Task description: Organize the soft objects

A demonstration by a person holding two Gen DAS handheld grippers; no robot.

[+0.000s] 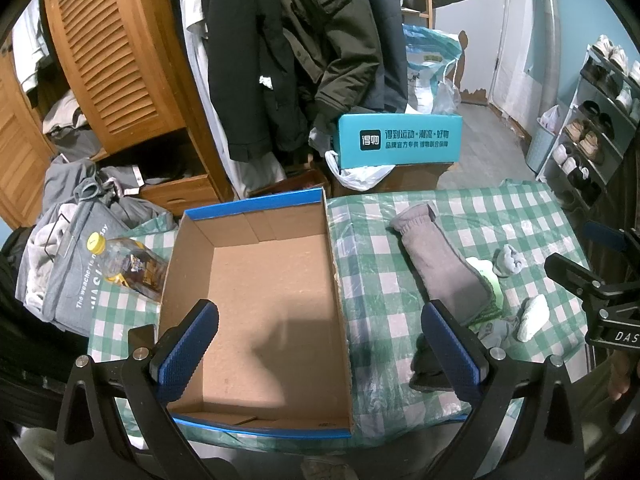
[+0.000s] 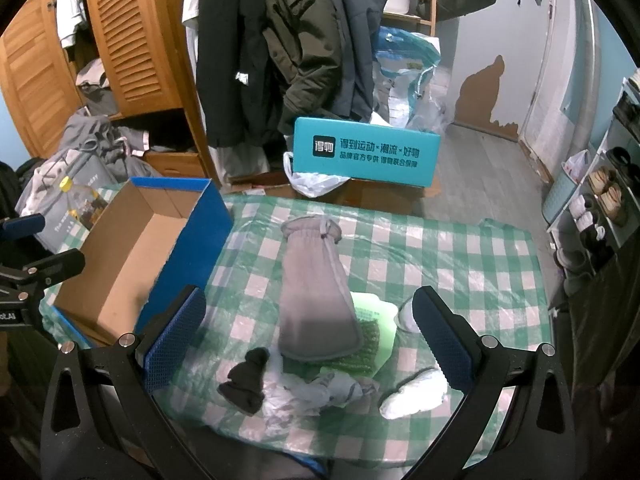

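The left wrist view looks down close over the open box (image 1: 256, 280) at the table's (image 1: 400, 216) left side. The right wrist view faces the checked table's (image 2: 460, 264) middle. The 2 views share box (image 2: 132, 248), table and teal carton (image 1: 400, 140).

louvred wooden wardrobe (image 2: 132, 40) | hanging coats (image 2: 280, 40) | grey floor (image 2: 480, 168) | shoe rack (image 1: 592, 120)

The teal box (image 2: 366, 154) beyond the tabletop's far edge carries the logo 得物 and the line 得到运动×潮流×好物 (smaller print beneath is unclear). The grey garment (image 1: 76, 280) off the left edge reads "The weather is n…" (partly hidden). The right gripper's mount (image 1: 616, 330) shows "DAS".
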